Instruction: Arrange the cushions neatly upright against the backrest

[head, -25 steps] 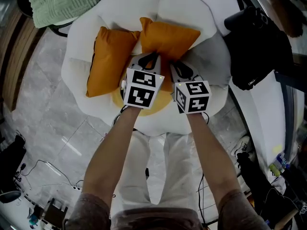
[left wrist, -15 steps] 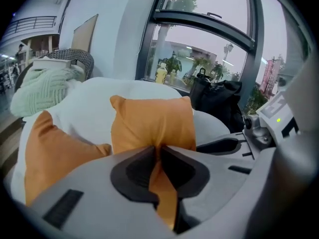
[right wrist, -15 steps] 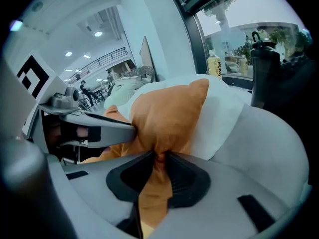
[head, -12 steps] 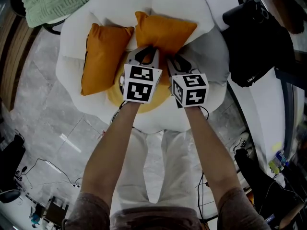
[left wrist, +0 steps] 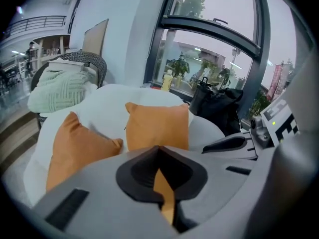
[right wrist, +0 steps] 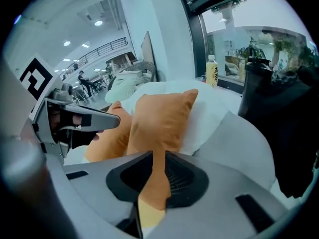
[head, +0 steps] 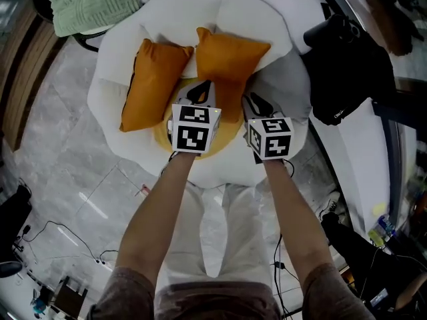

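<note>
Two orange cushions lean on the backrest of a white, petal-shaped armchair point(head: 280, 32). The left cushion point(head: 153, 82) point(left wrist: 75, 146) slants outward. The right cushion point(head: 227, 62) point(left wrist: 157, 126) point(right wrist: 159, 118) stands nearly upright. My left gripper point(head: 202, 89) point(left wrist: 159, 147) sits at that cushion's lower left edge; its jaws have just closed and stand shut, with nothing seen gripped. My right gripper point(head: 257, 102) point(right wrist: 158, 153) is at the lower right edge. Its jaws have just been opening and stand open, the cushion's bottom corner lying loosely in the gap.
The seat's yellow centre point(head: 227, 135) lies under both grippers. A green knitted blanket point(head: 87, 5) sits on a wicker chair at the back left. A black bag point(head: 347, 65) point(right wrist: 284, 123) stands to the right, and a bottle point(right wrist: 213, 68) behind it. Cables point(head: 60, 235) trail across the floor.
The right cushion now stands narrower and more upright against the backrest. Both grippers have drawn back slightly toward me at its lower edge.
</note>
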The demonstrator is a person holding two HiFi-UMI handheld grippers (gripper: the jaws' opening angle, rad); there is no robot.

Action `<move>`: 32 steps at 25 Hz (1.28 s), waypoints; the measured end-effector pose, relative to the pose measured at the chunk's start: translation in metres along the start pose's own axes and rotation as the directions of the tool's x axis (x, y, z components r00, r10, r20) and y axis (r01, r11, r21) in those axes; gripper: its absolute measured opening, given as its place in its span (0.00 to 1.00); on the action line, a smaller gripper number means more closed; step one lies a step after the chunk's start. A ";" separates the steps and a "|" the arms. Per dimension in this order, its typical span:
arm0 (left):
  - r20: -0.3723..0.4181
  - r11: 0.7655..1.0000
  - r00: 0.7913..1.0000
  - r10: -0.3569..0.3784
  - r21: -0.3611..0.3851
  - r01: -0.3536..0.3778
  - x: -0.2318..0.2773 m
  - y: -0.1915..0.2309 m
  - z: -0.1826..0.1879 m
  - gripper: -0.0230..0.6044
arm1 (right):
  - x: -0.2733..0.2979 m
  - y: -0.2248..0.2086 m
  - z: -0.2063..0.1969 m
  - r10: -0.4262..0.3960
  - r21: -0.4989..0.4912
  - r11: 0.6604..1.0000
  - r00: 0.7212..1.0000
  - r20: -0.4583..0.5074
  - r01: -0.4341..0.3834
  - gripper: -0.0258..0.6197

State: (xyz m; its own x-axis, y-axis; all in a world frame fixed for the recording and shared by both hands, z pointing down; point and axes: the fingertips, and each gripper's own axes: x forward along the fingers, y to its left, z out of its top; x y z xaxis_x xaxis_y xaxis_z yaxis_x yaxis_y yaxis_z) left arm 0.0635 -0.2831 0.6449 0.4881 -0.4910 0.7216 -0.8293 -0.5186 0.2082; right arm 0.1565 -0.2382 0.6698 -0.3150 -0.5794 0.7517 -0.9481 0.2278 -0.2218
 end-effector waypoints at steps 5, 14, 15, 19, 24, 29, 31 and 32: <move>-0.007 0.999 1.000 0.010 -0.048 -0.011 -0.024 0.011 -0.003 0.04 | -0.003 0.032 0.013 0.055 -0.043 0.998 0.998 0.001 -0.055 0.16; 0.039 0.992 0.996 0.080 -0.100 -0.076 -0.077 0.074 -0.012 0.04 | 0.023 0.136 0.034 0.200 -0.139 0.970 0.980 -0.014 -0.200 0.11; 0.038 0.992 0.995 0.093 -0.089 -0.089 -0.082 0.083 -0.014 0.04 | 0.026 0.145 0.036 0.207 -0.145 0.967 0.978 -0.016 -0.207 0.11; 0.028 0.989 0.991 0.127 -0.082 -0.125 -0.097 0.114 -0.022 0.14 | 0.040 0.173 0.044 0.216 -0.163 0.963 0.976 -0.011 -0.214 0.11; 0.014 0.987 0.991 0.137 -0.084 -0.135 -0.099 0.144 -0.031 0.22 | 0.062 0.195 0.051 0.219 -0.165 0.962 0.976 -0.010 -0.218 0.11; -0.003 0.989 0.990 0.138 -0.053 -0.138 -0.081 0.161 -0.043 0.26 | 0.090 0.194 0.044 0.227 -0.092 0.969 0.974 -0.017 -0.228 0.17; -0.010 0.990 0.991 0.136 -0.031 -0.137 -0.071 0.166 -0.047 0.28 | 0.104 0.187 0.039 0.221 -0.041 0.974 0.975 -0.026 -0.222 0.21; -0.012 0.990 0.991 0.136 -0.021 -0.137 -0.066 0.169 -0.048 0.29 | 0.110 0.183 0.035 0.217 -0.018 0.976 0.976 -0.030 -0.218 0.23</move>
State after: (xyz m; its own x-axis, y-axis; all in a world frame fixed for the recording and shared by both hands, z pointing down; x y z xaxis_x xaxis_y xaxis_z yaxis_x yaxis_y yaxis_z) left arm -0.1217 -0.3046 0.6646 0.3671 -0.5486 0.7512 -0.8936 -0.4321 0.1212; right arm -0.0534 -0.2880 0.6901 -0.5120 -0.4924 0.7038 -0.8558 0.3629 -0.3687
